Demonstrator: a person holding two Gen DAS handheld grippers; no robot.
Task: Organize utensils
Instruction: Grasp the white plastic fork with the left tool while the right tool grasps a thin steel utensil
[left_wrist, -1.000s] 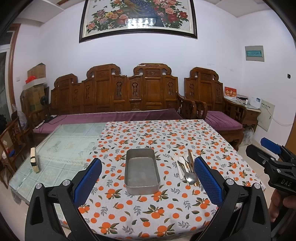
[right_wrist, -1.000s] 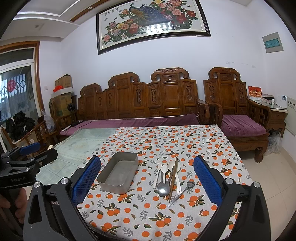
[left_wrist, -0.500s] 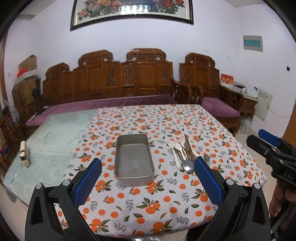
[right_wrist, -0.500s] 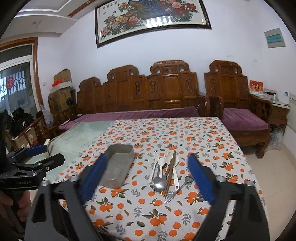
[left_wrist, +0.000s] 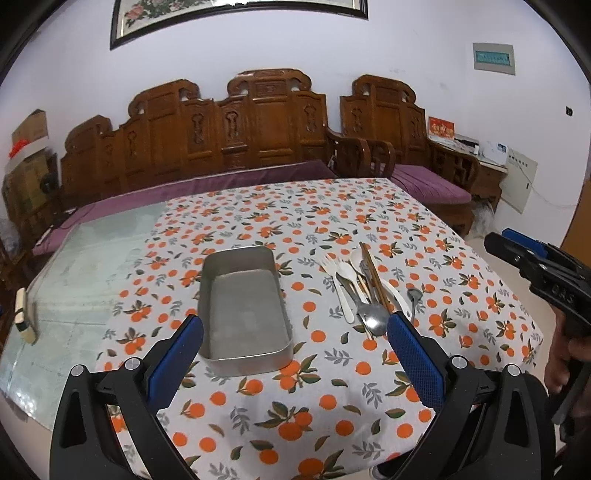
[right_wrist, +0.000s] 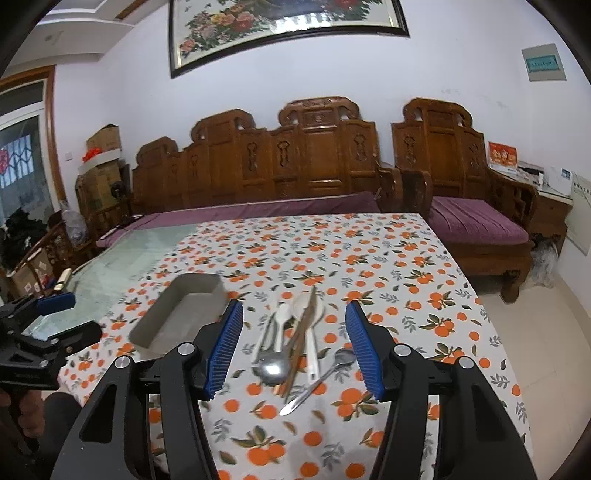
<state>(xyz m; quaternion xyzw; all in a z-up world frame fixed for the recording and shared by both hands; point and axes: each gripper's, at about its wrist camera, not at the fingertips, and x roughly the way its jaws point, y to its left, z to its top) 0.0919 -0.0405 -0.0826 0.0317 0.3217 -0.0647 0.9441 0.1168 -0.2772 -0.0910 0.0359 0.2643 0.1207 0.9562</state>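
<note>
An empty grey metal tray (left_wrist: 243, 314) (right_wrist: 181, 314) sits on the orange-print tablecloth (left_wrist: 295, 413) (right_wrist: 406, 266). Right of it lies a pile of utensils (left_wrist: 364, 291) (right_wrist: 291, 343): white plastic spoons and a fork, metal spoons, brown chopsticks. A small metal spoon (right_wrist: 321, 376) lies apart at the pile's right. My left gripper (left_wrist: 295, 325) hovers open in front of the tray. My right gripper (right_wrist: 293, 314) hangs above the near end of the pile, its jaws closing, with nothing pressed between the pads. Each gripper shows at the other view's edge.
The cloth covers the right part of a glass-topped table (left_wrist: 85, 269); a small brush-like block (left_wrist: 23, 317) lies at its left edge. A carved wooden sofa with purple cushions (right_wrist: 303, 206) stands behind the table. A person's hand (left_wrist: 569, 350) holds the right gripper's handle.
Both grippers sank and came closer to the table, so tray and utensils look larger. The right gripper's jaws narrowed from wide apart. The left jaws kept their width.
</note>
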